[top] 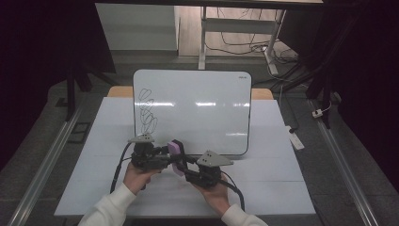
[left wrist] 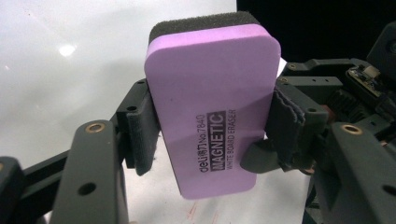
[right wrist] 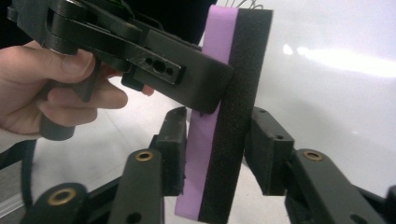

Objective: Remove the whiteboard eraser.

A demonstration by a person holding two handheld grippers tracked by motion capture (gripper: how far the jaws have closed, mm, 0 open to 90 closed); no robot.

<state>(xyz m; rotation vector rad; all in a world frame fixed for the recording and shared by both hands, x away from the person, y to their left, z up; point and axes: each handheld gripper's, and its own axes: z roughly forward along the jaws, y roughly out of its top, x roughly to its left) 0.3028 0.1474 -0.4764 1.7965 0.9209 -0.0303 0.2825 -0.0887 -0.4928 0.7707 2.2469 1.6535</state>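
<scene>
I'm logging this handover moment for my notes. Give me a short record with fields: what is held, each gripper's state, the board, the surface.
held thing: purple eraser, black felt side, above the table between both grippers
left gripper: shut on the eraser's two side edges
right gripper: jaws on either side of the eraser's faces, a gap showing at the felt side, open
whiteboard: flat on the table, black scribbles at its left
table: white top

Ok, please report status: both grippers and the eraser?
Left gripper shut on purple eraser. Right gripper jaws around it, slightly apart. Eraser held above table, before whiteboard. Nothing in the way.
</scene>
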